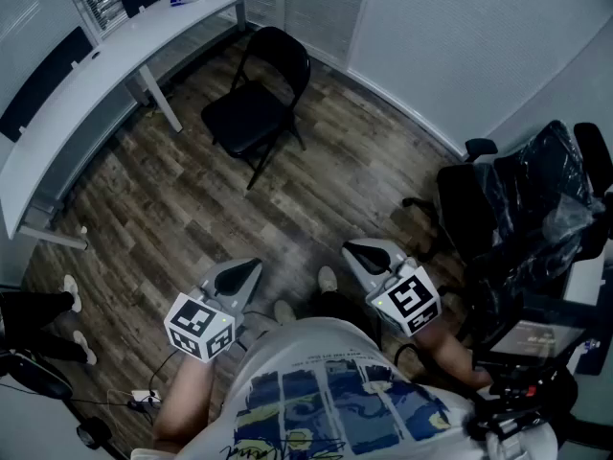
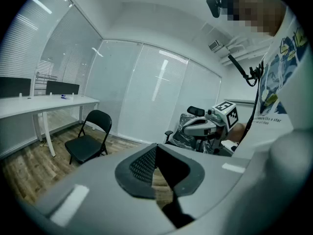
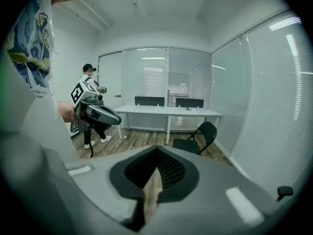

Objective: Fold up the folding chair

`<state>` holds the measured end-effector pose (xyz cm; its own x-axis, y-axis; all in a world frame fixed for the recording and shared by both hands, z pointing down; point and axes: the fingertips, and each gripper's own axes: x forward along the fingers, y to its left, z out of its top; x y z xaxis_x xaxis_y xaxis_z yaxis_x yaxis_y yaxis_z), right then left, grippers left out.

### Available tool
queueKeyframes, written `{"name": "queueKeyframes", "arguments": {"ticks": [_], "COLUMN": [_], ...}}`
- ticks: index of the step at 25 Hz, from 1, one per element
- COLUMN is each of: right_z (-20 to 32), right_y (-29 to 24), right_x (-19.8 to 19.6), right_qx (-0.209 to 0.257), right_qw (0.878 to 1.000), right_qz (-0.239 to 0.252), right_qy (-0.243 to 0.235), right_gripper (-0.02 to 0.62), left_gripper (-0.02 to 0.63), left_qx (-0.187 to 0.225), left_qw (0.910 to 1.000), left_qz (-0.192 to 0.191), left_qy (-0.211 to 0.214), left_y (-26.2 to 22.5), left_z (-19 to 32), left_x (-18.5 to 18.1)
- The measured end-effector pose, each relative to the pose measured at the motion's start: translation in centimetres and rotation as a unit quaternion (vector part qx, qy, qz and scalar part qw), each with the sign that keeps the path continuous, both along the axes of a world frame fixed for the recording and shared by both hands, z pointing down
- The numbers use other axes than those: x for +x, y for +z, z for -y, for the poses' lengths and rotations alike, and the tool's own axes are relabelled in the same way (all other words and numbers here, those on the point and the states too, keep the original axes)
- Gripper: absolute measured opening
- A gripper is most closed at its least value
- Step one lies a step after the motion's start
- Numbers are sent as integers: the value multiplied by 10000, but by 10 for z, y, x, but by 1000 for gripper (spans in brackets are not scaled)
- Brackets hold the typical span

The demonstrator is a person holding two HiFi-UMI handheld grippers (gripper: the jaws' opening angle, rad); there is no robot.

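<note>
Folding chair [image 1: 257,103]: black, unfolded, upright on wood-plank floor [image 1: 192,209], just beside curved white desk [image 1: 105,60].
Left gripper [image 1: 238,276], right gripper [image 1: 368,255]: held low near the person's body, jaws together, empty, well apart from the chair.
Office chair [image 1: 546,195]: black, plastic-wrapped, at right.
Second person's legs [image 1: 38,305]: white shoes, left edge.

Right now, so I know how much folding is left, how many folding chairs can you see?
1: the folding chair stands open by the desk, near the glass wall. Others may be hidden.
</note>
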<state>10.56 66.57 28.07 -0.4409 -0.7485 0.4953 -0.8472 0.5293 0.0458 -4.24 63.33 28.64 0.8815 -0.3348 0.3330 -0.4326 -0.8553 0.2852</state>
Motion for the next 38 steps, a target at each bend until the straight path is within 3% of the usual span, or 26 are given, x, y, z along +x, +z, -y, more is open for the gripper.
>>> {"name": "queueKeyframes", "arguments": {"ticks": [17,31,38], "right_z": [2,16,74], "right_y": [2,-5,-13], "right_x": [-2,-14,66], "right_qx": [-39,163,307], "right_qw": [9998,9994,9982], "right_qz": [188,32,218], "right_qy": [-1,-295,-474], "right_gripper": [3,34,35], "left_gripper": [5,44,44], "left_qx": [69,252,232], "left_qw": [9996,9992,9979], "left_qz": [-123,-202,-43], "left_qy": [231,-248,-608], "left_y": [-1,-6,-13], "left_z": [-6,5,55], "left_x": [5,-11,65]}}
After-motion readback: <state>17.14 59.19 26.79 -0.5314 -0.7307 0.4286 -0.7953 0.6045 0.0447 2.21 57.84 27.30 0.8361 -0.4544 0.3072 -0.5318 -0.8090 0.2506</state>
